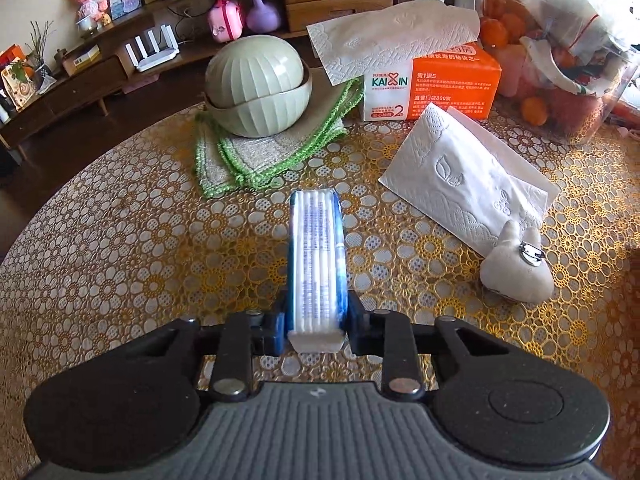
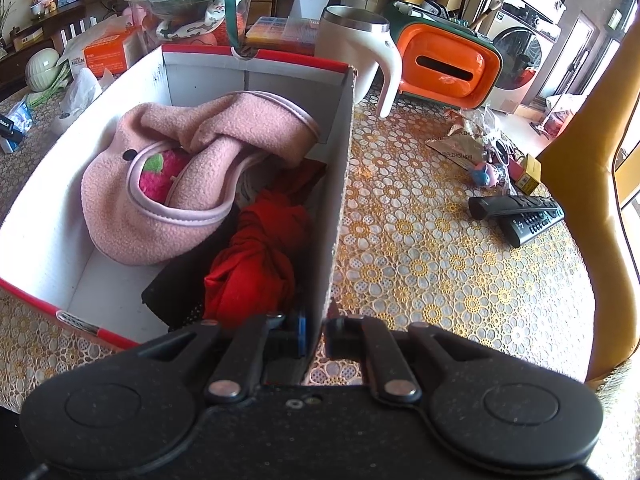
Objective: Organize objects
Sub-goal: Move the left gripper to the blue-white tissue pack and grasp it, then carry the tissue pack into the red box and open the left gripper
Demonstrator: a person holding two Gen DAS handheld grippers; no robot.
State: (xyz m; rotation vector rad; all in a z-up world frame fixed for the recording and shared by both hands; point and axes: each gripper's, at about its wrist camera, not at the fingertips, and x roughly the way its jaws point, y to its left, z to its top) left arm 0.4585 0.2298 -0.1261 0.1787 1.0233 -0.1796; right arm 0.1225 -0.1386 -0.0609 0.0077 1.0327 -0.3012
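**Tissue pack pinched left, box wall pinched right**

Left gripper (image 1: 314,326): jaws closed on the near end of a slim tissue pack (image 1: 316,256), glossy blue-and-white plastic, narrow edge up, long axis pointing straight away over the lace-patterned tablecloth (image 1: 120,240). Beyond, right: a small white plush (image 1: 516,268), an embossed paper towel (image 1: 468,176); farther, a ribbed green bowl (image 1: 256,88) on a green-edged cloth.

Right gripper (image 2: 316,336): jaws closed across the right wall of a cardboard box (image 2: 340,184). Inside, red fabric (image 2: 256,264) near, pink fleece hat (image 2: 180,184) beyond.
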